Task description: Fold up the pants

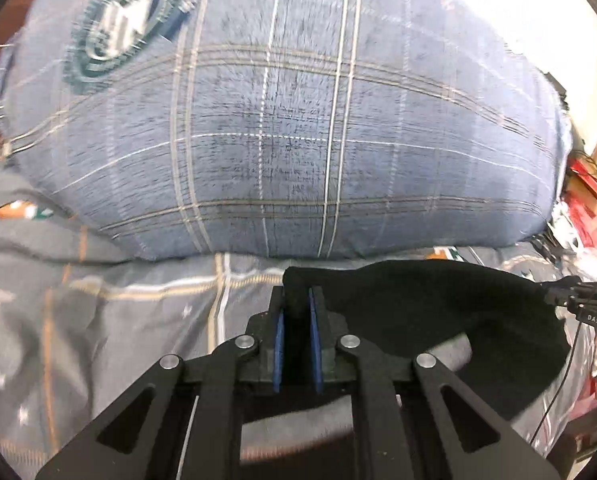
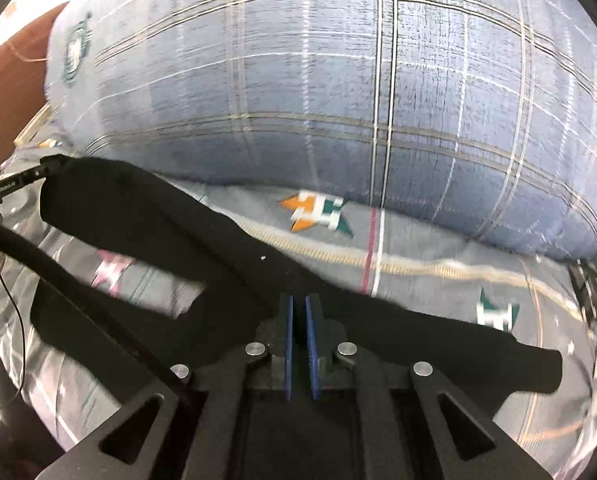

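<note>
The black pants (image 1: 438,308) hang stretched between my two grippers above a grey patterned bedsheet (image 1: 98,320). My left gripper (image 1: 297,300) is shut on one corner of the black fabric. In the left wrist view the other gripper (image 1: 570,298) holds the far end at the right edge. In the right wrist view my right gripper (image 2: 299,312) is shut on the edge of the pants (image 2: 158,224), which run up and left to the left gripper (image 2: 38,174). A lower part of the cloth sags toward the sheet (image 2: 438,272).
A big blue plaid pillow (image 1: 278,120) lies just beyond the pants; it also fills the top of the right wrist view (image 2: 338,80). Red clutter and cables (image 1: 590,200) sit at the bed's right side. A brown headboard (image 2: 14,60) shows far left.
</note>
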The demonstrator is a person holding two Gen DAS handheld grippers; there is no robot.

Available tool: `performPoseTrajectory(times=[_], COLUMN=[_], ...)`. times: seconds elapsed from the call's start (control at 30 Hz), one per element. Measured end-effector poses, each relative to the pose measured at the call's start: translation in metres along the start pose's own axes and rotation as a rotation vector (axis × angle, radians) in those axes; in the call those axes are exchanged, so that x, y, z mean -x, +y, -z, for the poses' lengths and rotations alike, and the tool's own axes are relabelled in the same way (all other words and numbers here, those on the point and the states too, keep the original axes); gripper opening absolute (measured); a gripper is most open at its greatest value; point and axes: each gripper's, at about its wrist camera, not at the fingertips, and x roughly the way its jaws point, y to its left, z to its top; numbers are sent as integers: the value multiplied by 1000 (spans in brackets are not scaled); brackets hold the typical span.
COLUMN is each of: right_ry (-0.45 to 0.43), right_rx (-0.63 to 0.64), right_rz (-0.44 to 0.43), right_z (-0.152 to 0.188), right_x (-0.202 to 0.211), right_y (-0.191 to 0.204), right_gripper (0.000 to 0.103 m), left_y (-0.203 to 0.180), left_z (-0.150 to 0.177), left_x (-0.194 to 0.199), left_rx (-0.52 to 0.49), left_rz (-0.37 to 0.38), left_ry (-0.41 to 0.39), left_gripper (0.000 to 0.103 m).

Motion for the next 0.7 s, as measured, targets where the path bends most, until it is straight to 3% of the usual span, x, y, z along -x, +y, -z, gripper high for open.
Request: performPoseTrajectory(times=[0.2, 0.43, 0.47, 0.7], right_ry=[13, 64, 72, 109], right_rx=[-37, -132, -142, -171], right_rz=[-34, -62, -64, -21], right_z=[68, 143, 151, 181], right_x=[16, 10, 8, 10], right_y=[24, 22, 21, 14], right_gripper=[7, 7, 2, 2], left_y=[-12, -17, -18, 11], left_z=[72, 153, 161, 200], left_x=[47, 72, 72, 97], left_rx=[-63, -62, -61, 65], left_rz=[-52, -78, -84, -73], left_ry=[-43, -11, -6, 36], left_gripper=[10, 10, 10, 10])
